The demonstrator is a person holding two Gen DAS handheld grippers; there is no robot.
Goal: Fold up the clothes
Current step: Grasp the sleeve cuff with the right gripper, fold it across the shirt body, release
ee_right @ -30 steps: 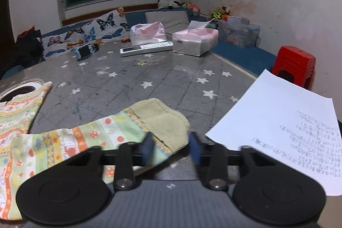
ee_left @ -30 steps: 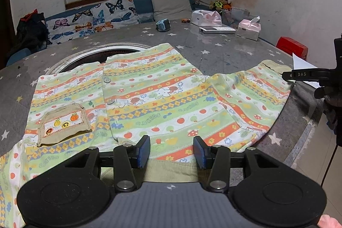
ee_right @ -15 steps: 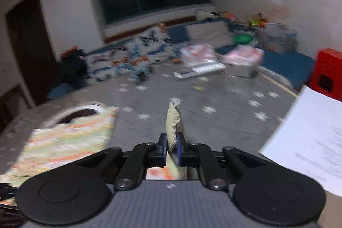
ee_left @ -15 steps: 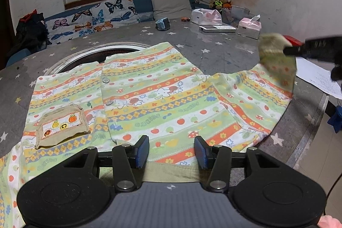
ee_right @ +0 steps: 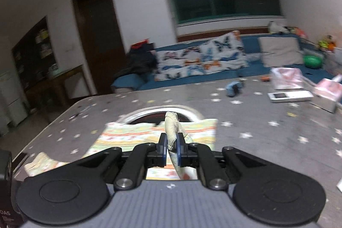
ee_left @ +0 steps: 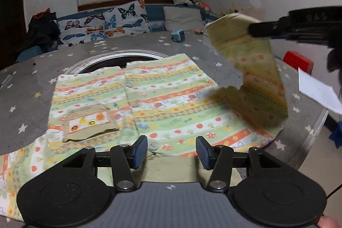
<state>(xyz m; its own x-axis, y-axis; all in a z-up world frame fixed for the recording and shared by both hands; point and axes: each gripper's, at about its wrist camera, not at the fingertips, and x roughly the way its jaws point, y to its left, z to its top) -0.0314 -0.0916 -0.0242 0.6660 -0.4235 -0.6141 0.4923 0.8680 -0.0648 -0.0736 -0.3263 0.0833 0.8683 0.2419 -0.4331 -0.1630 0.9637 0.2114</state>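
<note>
Star-patterned table (ee_left: 27,87) holds my striped shirt (ee_left: 171,104), spread flat. My right hand-held gripper (ee_right: 171,147) pinches its sleeve (ee_left: 252,69) above the shirt; my left hand-held gripper (ee_left: 171,149) gapes wide at the hem. Thin grip may slip, dropping the sleeve crooked.

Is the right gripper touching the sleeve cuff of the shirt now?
Touching. In the right wrist view, the right gripper is closed on the sleeve cuff, with the fabric pinched between both blue pads. The left wrist view shows the sleeve hanging from it.
</note>
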